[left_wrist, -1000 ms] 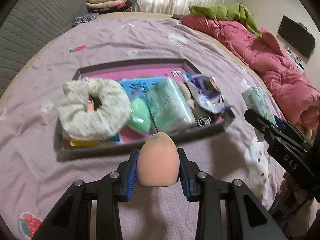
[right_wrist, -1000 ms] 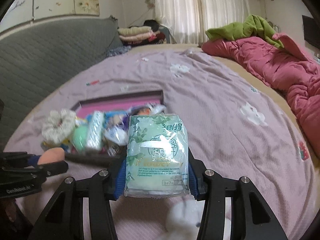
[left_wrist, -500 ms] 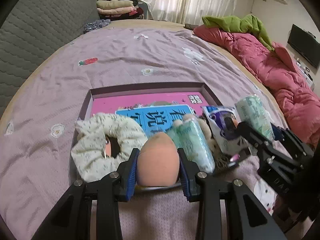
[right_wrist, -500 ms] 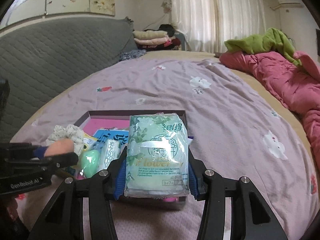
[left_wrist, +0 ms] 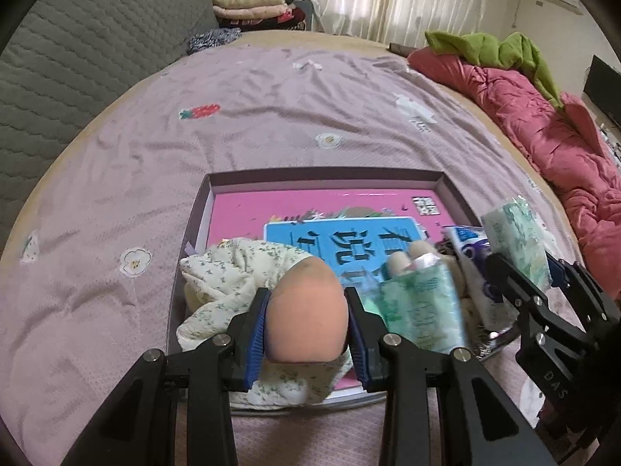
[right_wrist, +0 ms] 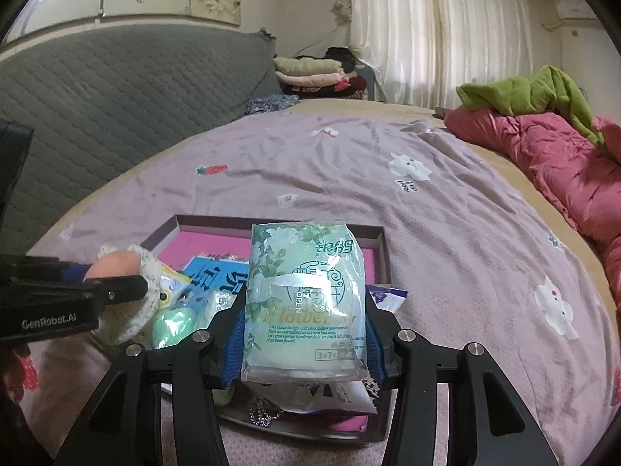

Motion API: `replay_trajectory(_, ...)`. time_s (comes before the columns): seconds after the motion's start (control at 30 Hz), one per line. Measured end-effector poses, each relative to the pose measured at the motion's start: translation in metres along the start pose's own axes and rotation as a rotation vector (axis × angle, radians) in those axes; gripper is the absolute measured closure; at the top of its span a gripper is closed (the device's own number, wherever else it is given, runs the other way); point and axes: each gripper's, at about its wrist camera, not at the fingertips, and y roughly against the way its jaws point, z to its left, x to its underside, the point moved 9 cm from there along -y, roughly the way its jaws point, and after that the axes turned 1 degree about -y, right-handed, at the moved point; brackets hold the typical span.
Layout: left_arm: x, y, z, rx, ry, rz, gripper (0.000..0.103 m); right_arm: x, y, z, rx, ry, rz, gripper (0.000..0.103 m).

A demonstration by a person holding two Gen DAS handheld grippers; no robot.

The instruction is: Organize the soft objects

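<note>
My left gripper (left_wrist: 306, 326) is shut on a peach egg-shaped makeup sponge (left_wrist: 306, 310) and holds it over the near left part of the grey tray (left_wrist: 326, 174), above the cream floral scrunchie (left_wrist: 229, 272). My right gripper (right_wrist: 304, 334) is shut on a green tissue pack (right_wrist: 304, 299) and holds it over the tray's near right part (right_wrist: 378, 233). The right gripper and its pack (left_wrist: 516, 240) also show at the right of the left wrist view. The tray holds a pink and blue book (left_wrist: 337, 233), another green tissue pack (left_wrist: 419, 306), a green sponge (right_wrist: 174, 322) and a purple-white packet (left_wrist: 469, 248).
The tray lies on a bed with a purple sheet (left_wrist: 271, 108). A red quilt (left_wrist: 543, 132) with a green cloth (left_wrist: 496, 46) lies along the right. A grey padded headboard (right_wrist: 116, 89) and folded clothes (right_wrist: 310, 73) are at the back left.
Both grippers have moved forward with their loads, from in front of the tray to over its near part. The left gripper's sponge now hangs over the scrunchie.
</note>
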Motion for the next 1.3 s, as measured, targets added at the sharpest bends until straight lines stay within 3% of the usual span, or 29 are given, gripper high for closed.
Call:
replay_trajectory(0.33, 0.003, -0.013, 0.007, -0.032, 0.009, 0.021, 0.064, 0.013, -0.015, 0.005, 0.037, 0.044, 0.047, 0.049)
replay_trajectory(0.43, 0.003, -0.013, 0.005, -0.037, -0.001, 0.021, 0.064, 0.012, -0.014, 0.006, 0.025, 0.037, 0.046, 0.038)
replay_trajectory(0.57, 0.004, -0.011, 0.004, -0.048, -0.008, 0.017, 0.063, 0.009, -0.008, 0.008, 0.02, 0.042, 0.034, 0.031)
replay_trajectory(0.73, 0.004, 0.0, 0.0, -0.033, -0.013, -0.005, 0.052, 0.003, 0.006, 0.009, 0.028, 0.042, 0.0, 0.031)
replay_trajectory(0.93, 0.006, 0.018, -0.003, -0.032, -0.014, -0.028, 0.046, -0.002, 0.033, 0.008, 0.044, 0.029, -0.043, 0.031)
replay_trajectory(1.3, 0.029, 0.059, 0.006, -0.021, 0.043, -0.074, 0.045, 0.014, 0.074, 0.015, 0.046, -0.059, -0.055, 0.03)
